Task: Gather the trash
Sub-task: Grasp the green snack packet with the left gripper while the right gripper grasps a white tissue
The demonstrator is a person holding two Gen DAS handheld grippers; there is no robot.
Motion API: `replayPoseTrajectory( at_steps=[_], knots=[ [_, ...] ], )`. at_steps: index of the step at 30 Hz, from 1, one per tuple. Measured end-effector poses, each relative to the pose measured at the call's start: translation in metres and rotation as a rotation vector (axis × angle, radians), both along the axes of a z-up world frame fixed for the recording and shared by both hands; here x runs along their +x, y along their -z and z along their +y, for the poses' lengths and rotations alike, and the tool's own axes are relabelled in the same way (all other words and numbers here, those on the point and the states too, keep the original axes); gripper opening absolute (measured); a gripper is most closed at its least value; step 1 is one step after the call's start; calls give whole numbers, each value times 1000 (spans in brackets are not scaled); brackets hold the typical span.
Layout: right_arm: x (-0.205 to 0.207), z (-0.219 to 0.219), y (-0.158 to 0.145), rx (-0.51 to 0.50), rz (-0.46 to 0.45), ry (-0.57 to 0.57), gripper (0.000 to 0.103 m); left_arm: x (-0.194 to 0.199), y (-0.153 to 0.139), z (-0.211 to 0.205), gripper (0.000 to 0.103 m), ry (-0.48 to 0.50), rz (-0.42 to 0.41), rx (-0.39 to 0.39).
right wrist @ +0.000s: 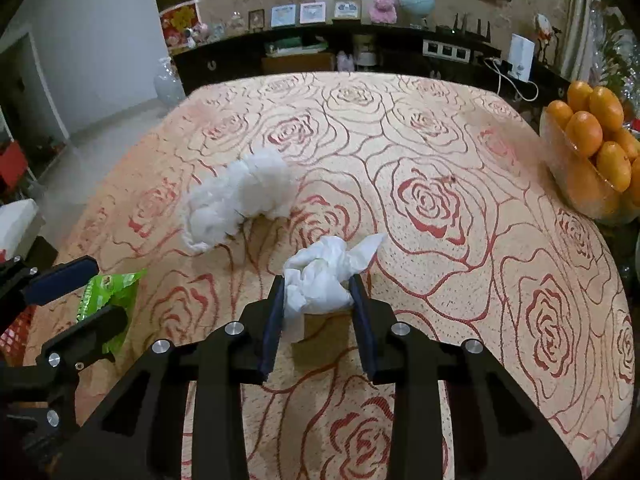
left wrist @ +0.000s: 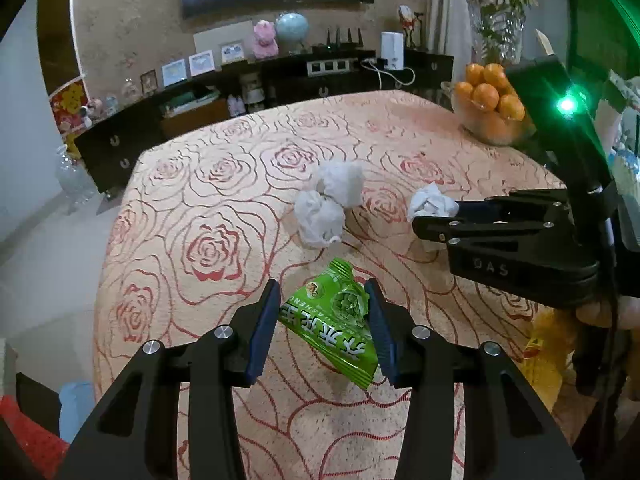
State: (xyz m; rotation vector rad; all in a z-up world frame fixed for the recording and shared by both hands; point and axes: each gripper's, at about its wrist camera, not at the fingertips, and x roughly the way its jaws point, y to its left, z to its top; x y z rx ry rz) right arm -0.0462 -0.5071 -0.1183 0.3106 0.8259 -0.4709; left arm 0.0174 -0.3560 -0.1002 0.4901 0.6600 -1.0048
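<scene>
A green snack wrapper [left wrist: 336, 320] sits between the fingers of my left gripper [left wrist: 322, 316], which is shut on it just above the rose-patterned tablecloth [left wrist: 208, 200]. The wrapper also shows in the right wrist view [right wrist: 106, 296]. My right gripper [right wrist: 318, 300] is shut on a crumpled white tissue [right wrist: 320, 276], lifted off the cloth; it shows in the left wrist view [left wrist: 430, 200] at the tip of the right gripper [left wrist: 436, 220]. A bigger clump of white tissues [left wrist: 330, 204] lies on the table beyond both grippers, also in the right wrist view [right wrist: 236, 196].
A glass bowl of oranges [left wrist: 490, 100] stands at the table's far right edge, also in the right wrist view [right wrist: 592, 152]. A dark sideboard [left wrist: 256, 80] with frames and ornaments runs behind the table. Floor lies to the left [left wrist: 48, 240].
</scene>
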Motion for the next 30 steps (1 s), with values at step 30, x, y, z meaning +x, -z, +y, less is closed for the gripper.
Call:
replayPoseTrajectory(
  at_steps=[30],
  knots=[
    [-3,98,-93,-10,-224,-223,31,30,-99,159,42,-288,-65,-214]
  ],
)
